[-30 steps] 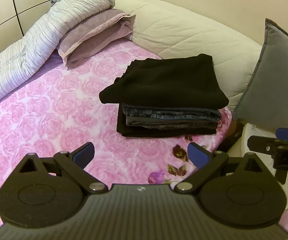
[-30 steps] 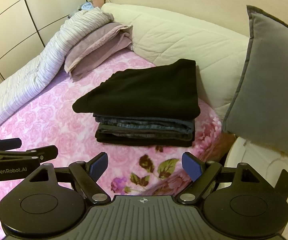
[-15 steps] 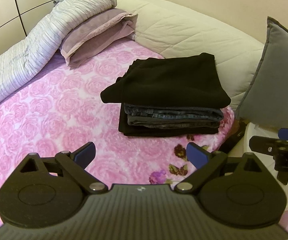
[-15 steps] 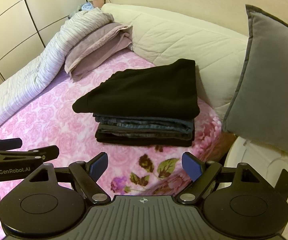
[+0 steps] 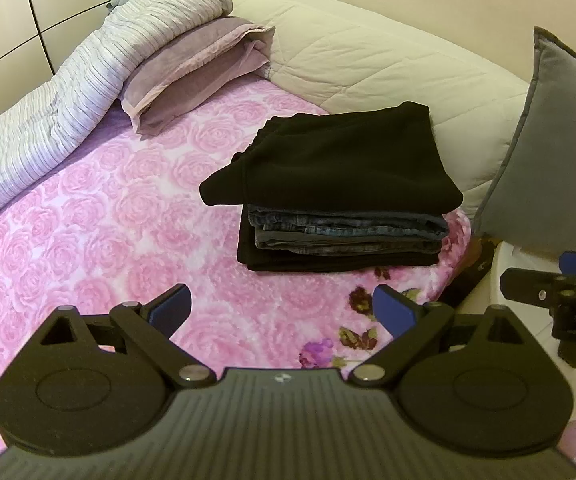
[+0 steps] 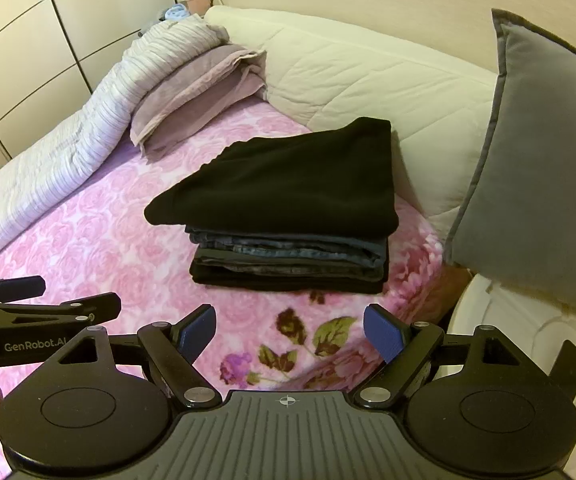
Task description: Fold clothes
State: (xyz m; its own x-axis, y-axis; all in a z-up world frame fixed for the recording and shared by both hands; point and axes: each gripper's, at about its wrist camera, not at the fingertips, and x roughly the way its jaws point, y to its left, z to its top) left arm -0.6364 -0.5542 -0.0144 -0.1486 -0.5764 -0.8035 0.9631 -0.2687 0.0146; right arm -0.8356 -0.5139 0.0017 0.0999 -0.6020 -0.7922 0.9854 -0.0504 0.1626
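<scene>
Seemingly between garments, or at the end of the job: a neat stack of folded clothes (image 5: 340, 196) on the pink rose-print bedspread (image 5: 99, 216), toward the far right of the bed, just in front of the cream quilted headboard (image 5: 368, 68) and left of the grey cushion (image 5: 548, 152). On top, a black fleece-like piece (image 6: 288, 184), squared off apart from one corner jutting out to the left; under it folded blue jeans (image 6: 288, 250); at the bottom another black layer. No unfolded garment anywhere in either view, so probably next: finding another piece out of sight, or only tucking in that jutting left corner. Left gripper (image 5: 283, 312) hovering low over the near bedspread, blue pads spread wide, nothing between them, nothing touched. Right gripper (image 6: 290, 336) beside it on the right, likewise wide apart and empty, clear of the stack. Far left, a striped duvet (image 5: 67, 100) rolled up along the bed, with a mauve pillow (image 5: 191, 64) against it.
</scene>
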